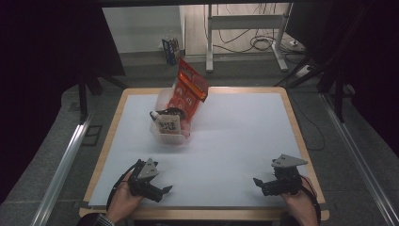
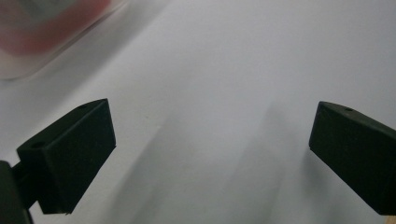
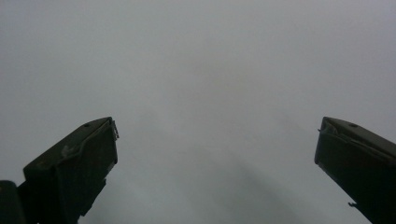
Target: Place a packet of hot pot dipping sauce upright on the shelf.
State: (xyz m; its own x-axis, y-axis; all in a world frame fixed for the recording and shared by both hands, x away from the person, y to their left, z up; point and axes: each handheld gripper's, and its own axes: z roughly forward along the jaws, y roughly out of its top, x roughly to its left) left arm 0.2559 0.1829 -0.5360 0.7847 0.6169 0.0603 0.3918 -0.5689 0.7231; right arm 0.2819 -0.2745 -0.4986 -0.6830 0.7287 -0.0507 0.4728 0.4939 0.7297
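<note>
Looked like a lab: black curtains (image 1: 42, 56) around the table (image 1: 244, 136), metal frame stand (image 1: 244, 28), loose floor cables (image 1: 263, 44).

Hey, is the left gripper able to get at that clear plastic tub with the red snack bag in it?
Probably yes. The left gripper rests open near the table's front edge, and bare white table surface lies between it and the clear plastic tub.
</note>
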